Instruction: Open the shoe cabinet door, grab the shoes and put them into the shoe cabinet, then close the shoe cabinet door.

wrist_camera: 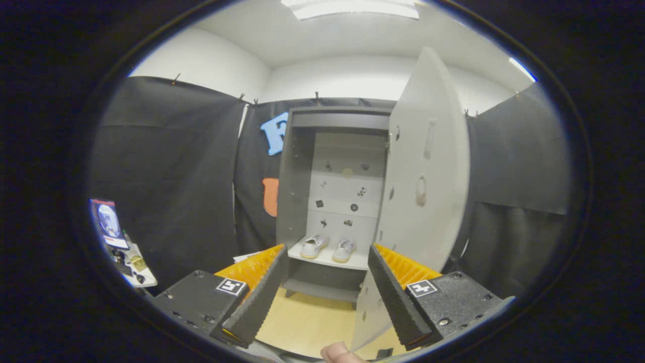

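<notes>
The grey shoe cabinet [296,191] stands ahead of me with its door [426,171] swung wide open to the right. Two white shoes [328,248] sit side by side on the white shelf [359,261] low inside it, toes toward me. My gripper [327,292] is open, back from the cabinet, with nothing between its fingers. The shoes appear beyond the fingertips, in the gap between them. The open door's lower edge lies just ahead of the right finger [395,297].
Black cloth walls flank the cabinet on both sides. A small table [132,264] with clutter and a screen stands at the left. Pale wooden floor [312,322] stretches between me and the cabinet. A fingertip [338,353] of the person shows below the fingers.
</notes>
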Available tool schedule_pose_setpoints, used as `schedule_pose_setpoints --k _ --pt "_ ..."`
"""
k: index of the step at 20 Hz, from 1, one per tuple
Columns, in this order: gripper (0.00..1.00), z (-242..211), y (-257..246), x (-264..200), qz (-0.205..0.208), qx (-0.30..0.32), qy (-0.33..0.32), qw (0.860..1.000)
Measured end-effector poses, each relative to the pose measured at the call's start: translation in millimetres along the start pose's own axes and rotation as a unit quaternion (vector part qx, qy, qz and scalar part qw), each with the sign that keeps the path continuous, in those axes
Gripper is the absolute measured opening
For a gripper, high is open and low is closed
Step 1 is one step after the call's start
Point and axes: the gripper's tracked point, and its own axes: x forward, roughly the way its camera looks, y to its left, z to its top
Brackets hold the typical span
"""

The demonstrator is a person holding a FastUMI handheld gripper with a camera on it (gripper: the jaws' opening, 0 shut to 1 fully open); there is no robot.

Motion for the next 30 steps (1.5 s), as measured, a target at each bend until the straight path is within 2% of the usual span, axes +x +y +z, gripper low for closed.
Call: schedule_pose_setpoints --k 2,6,8,12,16,19,21,22,23,24,26,28,30 --pt "1.0 1.5 -28.1 -24.5 -0.012 0.008 -0.006 1.0" --pt "1.0 -9.0 -100.8 -48.8 -0.065 0.023 -0.016 0.997" --pt "1.0 -19.3 -129.8 -51.4 -0.081 0.034 -0.011 0.996" --pt "1.0 -52.7 -160.2 -34.8 -0.081 0.04 0.033 0.995" --pt "1.0 -84.7 -171.9 -11.8 -0.06 0.078 0.074 0.992" --pt "1.0 -91.2 -162.5 0.7 -0.028 0.098 0.074 0.992" --pt "0.99 -89.1 -161.3 5.1 -0.03 0.093 0.068 0.993" --pt "0.98 -86.4 -151.7 7.6 -0.013 0.084 0.061 0.995" --pt "0.98 -88.3 -129.1 8.7 0.031 0.085 0.064 0.994" --pt "0.98 -91.8 -128.7 15.3 0.008 0.081 0.07 0.994" --pt "0.95 -92.5 -137.2 -0.5 -0.035 0.07 0.07 0.994" --pt "0.95 -79.8 -136.3 -2.5 -0.055 0.033 0.054 0.996" --pt "0.95 -79.5 -132.0 -3.2 -0.056 0.03 0.053 0.997"
